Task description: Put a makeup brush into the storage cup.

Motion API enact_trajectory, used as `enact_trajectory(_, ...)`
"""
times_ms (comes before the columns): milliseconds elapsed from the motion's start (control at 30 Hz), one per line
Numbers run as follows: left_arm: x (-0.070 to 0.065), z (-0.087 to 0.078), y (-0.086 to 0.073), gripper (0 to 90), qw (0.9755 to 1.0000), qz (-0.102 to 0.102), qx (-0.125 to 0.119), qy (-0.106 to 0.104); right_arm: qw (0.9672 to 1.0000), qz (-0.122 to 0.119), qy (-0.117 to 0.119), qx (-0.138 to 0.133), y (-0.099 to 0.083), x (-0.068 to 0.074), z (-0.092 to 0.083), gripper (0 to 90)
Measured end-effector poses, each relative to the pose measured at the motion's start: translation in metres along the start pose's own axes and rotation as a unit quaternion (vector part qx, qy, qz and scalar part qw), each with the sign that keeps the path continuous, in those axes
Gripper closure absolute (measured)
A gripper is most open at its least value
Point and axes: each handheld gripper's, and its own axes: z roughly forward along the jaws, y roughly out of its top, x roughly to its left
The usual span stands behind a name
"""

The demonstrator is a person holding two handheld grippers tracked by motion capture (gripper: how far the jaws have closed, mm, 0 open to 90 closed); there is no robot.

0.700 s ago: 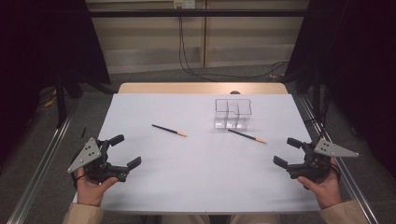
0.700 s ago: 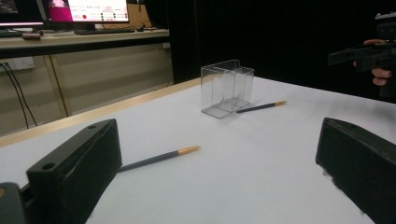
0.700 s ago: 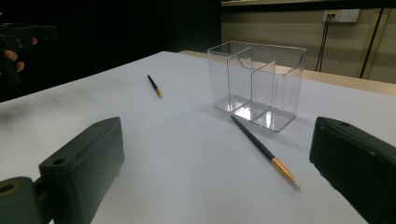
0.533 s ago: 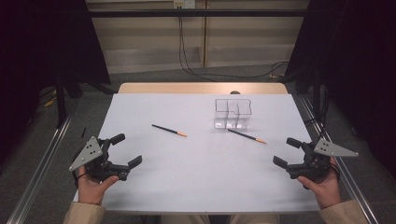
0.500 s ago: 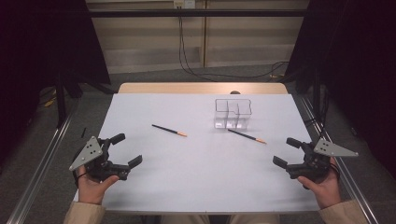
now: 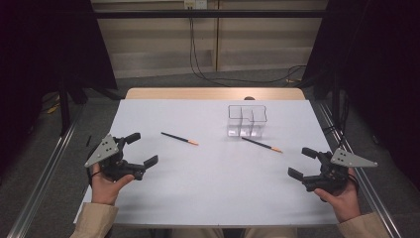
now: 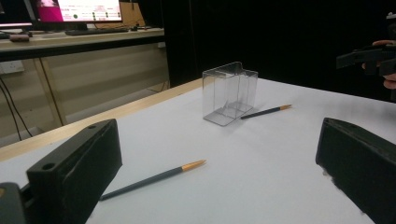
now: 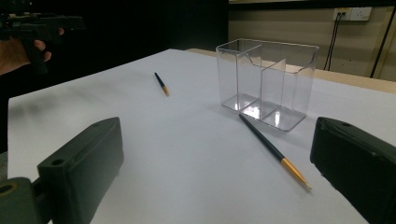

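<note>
We hold both hand-held grippers wide apart over the desk, nothing between the jaws.

From the high view, our left hand-held gripper (image 6: 139, 148) stands with its jaws wide, touching nothing; one dark pencil (image 6: 179, 138) lies just ahead of it on the white desk (image 6: 208, 183). Our right hand-held gripper (image 6: 304, 162) is equally wide and bare, with a second pencil (image 6: 261, 144) ahead of it, its dark end close beside the clear divided holder (image 6: 246, 120). In the left gripper view, the nearer pencil (image 7: 152, 179) lies between and beyond the jaws, the holder (image 7: 229, 92) farther off. A lit screen (image 7: 77, 10) behind carries writing too small for us to read. In the right gripper view, the second pencil (image 8: 273, 150) lies between the jaws, the holder (image 8: 266, 83) just past it.
</note>
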Motion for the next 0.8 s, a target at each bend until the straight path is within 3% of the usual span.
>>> enact_trajectory(367,0.011,0.023,0.008,0.1,1.0,0.004,-0.004,0.0,1.0,-0.001,0.001,0.0,0.001,0.001,0.001,2.1)
enact_trajectory(800,0.028,0.072,0.012,0.3,0.9998,0.008,0.016,-0.012,1.0,-0.001,0.004,-0.002,0.0,-0.002,0.001,2.2)
